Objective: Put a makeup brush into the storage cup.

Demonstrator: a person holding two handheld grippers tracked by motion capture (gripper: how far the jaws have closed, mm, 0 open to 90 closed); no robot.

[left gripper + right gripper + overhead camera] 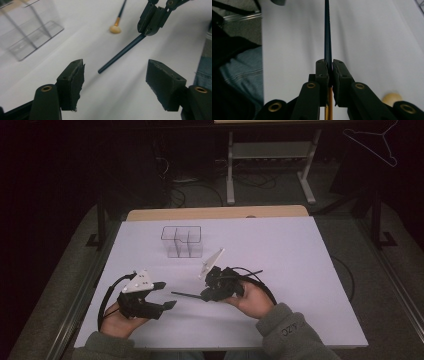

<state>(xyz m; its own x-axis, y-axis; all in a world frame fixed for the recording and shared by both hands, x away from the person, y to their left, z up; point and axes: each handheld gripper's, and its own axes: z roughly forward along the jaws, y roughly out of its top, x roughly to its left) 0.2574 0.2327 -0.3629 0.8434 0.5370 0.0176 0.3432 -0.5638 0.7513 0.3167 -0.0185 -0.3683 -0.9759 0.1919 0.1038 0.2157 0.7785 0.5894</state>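
White table (280, 250) carries a clear organizer (182, 241) near its far edge, well apart from both hands. Right gripper (209, 292) is clamped on a dark brush (327, 37), which is held above the table and points toward the left gripper (165, 295), whose jaws stand apart with nothing between them. Risks: the thin handle could pivot or slip in the narrow pinch; a handover could knock it loose; a second brush (119, 17) lying close by could be swept aside. Sleeve (290, 330) bears small writing, too blurred to read reliably.
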